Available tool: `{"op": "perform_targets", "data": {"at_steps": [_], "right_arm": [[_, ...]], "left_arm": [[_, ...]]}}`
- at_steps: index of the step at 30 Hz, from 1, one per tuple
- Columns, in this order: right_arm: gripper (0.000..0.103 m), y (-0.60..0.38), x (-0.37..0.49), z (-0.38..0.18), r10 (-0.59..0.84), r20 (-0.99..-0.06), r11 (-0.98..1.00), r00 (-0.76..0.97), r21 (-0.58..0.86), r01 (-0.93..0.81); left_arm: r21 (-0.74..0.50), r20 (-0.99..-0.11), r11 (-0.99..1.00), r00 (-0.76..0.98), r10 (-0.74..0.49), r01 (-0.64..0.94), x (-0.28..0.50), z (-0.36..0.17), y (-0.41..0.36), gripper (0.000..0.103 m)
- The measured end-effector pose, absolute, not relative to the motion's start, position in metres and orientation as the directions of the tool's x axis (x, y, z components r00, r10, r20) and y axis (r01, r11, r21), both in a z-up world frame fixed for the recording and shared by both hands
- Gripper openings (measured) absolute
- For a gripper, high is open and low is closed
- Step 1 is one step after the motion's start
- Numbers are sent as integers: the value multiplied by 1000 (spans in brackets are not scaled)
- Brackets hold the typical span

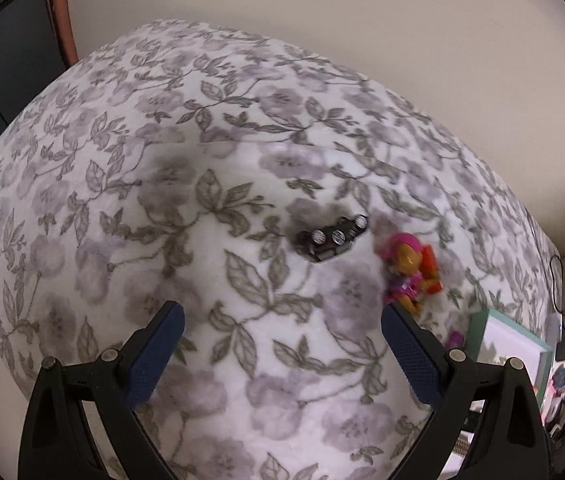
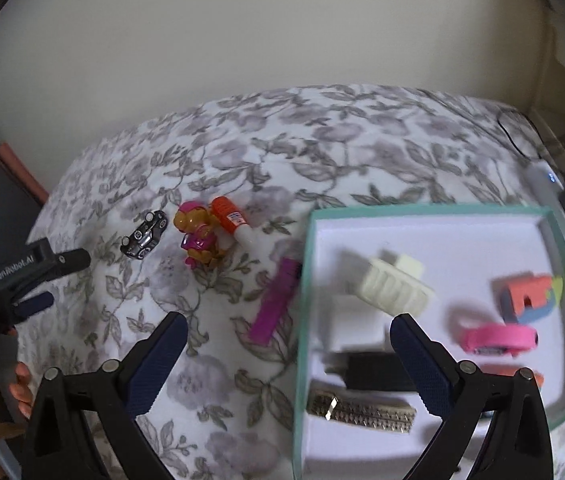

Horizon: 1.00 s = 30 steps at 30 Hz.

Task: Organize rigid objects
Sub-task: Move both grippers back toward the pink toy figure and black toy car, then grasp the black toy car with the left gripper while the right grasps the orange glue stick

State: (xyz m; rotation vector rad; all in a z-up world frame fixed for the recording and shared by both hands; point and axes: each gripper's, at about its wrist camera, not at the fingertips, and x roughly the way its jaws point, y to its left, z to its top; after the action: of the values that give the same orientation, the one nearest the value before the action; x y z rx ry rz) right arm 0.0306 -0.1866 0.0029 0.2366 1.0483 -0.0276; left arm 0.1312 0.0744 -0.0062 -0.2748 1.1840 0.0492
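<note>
A teal-rimmed tray (image 2: 303,320) with a white floor lies toward the right edge of a bed covered in a white blanket (image 2: 218,168) printed with grey flowers and leaves. Inside the tray sit a cream ribbed block (image 2: 396,286), a pink band (image 2: 498,338), a multicoloured block (image 2: 528,292) of orange, blue and green, a black flat object (image 2: 374,370) and a metal watch strap (image 2: 362,410) near the tray's front wall.

Just outside the tray's left wall a magenta comb (image 2: 272,306) lies on the blanket, one end close against the rim. Farther left, toward the middle of the bed, stand a pink and orange toy figure (image 2: 196,238), an orange-capped white tube (image 2: 232,220) touching it on its right, and a small black toy car (image 2: 144,234) just beside it on the left. The left wrist view shows the same car (image 1: 334,238) and figure (image 1: 408,276) near each other.

The right gripper (image 2: 288,360) hangs over the tray's left wall, jaws spread wide and empty. The left gripper (image 1: 282,344) is above bare blanket short of the car, jaws likewise spread wide, holding nothing; in the right view it appears at the bed's left edge (image 2: 48,280), with a hand (image 2: 18,388) below it.

Behind the bed rises a plain cream wall (image 2: 242,40). A black cable (image 2: 518,140) trails off the far right corner, where cluttered items are too blurred to make out.
</note>
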Motion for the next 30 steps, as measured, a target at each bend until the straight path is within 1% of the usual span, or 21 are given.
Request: {"op": "perform_targets", "data": {"at_steps": [6,9,11,14,18,19,20,21,22,23,26,28,29,30], "right_arm": [[96,-168,70,-8,85,-871,987,484,142,81],[88,-167,93,-15,90,-880,987,467,142,77],[86,-168,106,-19,110,-882,984,458,163,78],[80,-169,128,-25,147,-885,977,441,200,76],[68,-165,153,-34,156,-899,979,410,196,57],[68,-164,157,-37,156,-903,980,400,191,48],[67,-162,161,-40,156,-907,981,391,187,42],[64,-161,165,-43,159,-910,982,382,187,36],[63,-160,168,-46,164,-913,982,373,189,31],[63,-159,170,-49,169,-915,981,366,191,25],[63,-153,177,-57,188,-920,980,345,199,-1],[61,-146,182,-64,171,-928,984,330,175,-18],[58,-144,184,-67,163,-931,986,327,164,-25],[58,-142,185,-69,153,-933,988,327,151,-29]], "left_arm": [[-168,-925,970,368,-94,-174,156,-20,78,99],[-156,-933,975,347,-93,-160,168,-32,74,99],[-145,-941,978,327,-89,-150,178,-42,71,99],[-158,-941,978,322,-107,-137,190,-51,67,99],[-141,-942,986,319,-104,-94,203,-60,54,98],[-131,-943,988,317,-98,-85,207,-63,50,98],[-127,-944,989,315,-96,-80,210,-65,48,96],[-126,-944,989,315,-97,-74,212,-67,47,90],[-127,-944,990,315,-100,-68,214,-69,45,87],[-127,-944,990,313,-103,-58,217,-71,42,85],[-125,-944,991,314,-104,-44,223,-75,38,85],[-126,-943,991,314,-109,-36,226,-77,36,79],[-127,-944,991,311,-111,-32,227,-79,35,74],[-128,-944,991,310,-112,-31,228,-80,35,72]]}}
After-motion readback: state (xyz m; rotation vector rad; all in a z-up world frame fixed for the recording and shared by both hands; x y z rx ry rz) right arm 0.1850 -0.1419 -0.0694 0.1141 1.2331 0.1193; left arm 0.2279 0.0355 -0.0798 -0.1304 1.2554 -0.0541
